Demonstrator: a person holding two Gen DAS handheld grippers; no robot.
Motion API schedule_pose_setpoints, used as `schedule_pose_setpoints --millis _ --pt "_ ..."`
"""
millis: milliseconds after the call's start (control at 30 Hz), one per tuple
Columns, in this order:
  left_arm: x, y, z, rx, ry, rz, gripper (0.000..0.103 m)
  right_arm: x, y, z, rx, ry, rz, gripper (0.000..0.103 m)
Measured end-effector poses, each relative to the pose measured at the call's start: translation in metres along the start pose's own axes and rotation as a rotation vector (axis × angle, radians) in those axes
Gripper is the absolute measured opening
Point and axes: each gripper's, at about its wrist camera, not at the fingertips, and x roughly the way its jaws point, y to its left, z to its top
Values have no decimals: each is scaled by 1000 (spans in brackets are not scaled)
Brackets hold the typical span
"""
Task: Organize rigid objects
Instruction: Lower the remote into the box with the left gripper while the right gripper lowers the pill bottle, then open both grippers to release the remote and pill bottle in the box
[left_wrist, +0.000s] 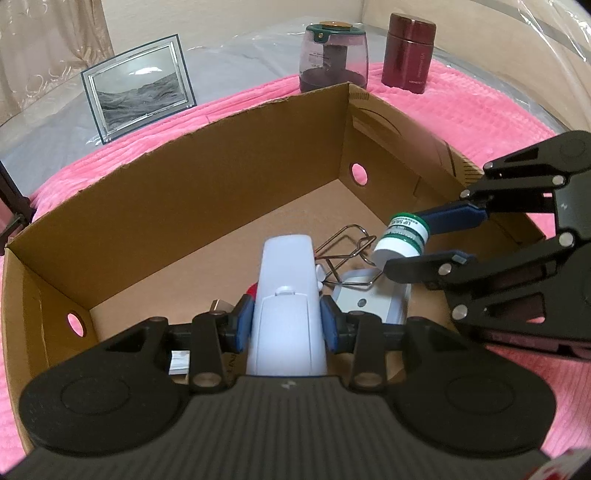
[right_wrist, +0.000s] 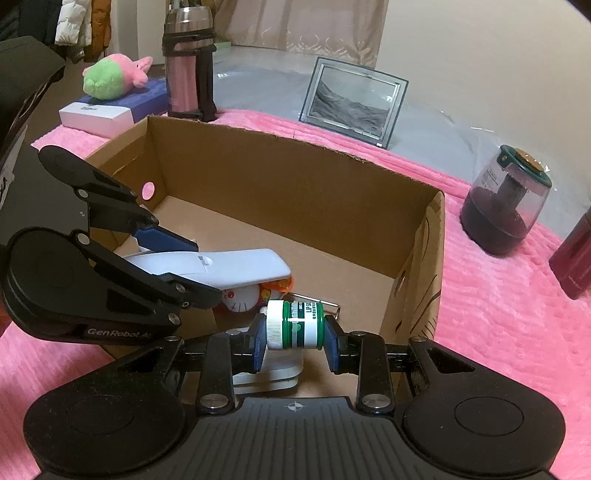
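**Both hands full over the box**

My left hand-held gripper (left_wrist: 286, 325) is clamped on a white remote (left_wrist: 284, 295), held just above the floor of the cardboard box (left_wrist: 147, 192). My right hand-held gripper (right_wrist: 294, 341) pinches a small green-and-white lip balm jar (right_wrist: 293, 325) by its two ends, also over the box. Below them lie a wire clip (left_wrist: 343, 251), a white case (left_wrist: 373, 299) and a small toy (right_wrist: 240, 295). The box sits on a pink blanket (right_wrist: 498, 295).
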Motion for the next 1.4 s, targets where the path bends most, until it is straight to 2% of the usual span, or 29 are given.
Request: schedule_pose_setpoints --millis 467,1000,1400 --pt "1 5 -2 -21 0 -1 33 -1 -1 1 0 1 -9 28" --pt "-32 25 -10 -53 -72 27 33 4 9 7 -13 17 28 28" --pt "-46 31 -15 -66 -107 28 34 11 12 11 22 31 40 29"
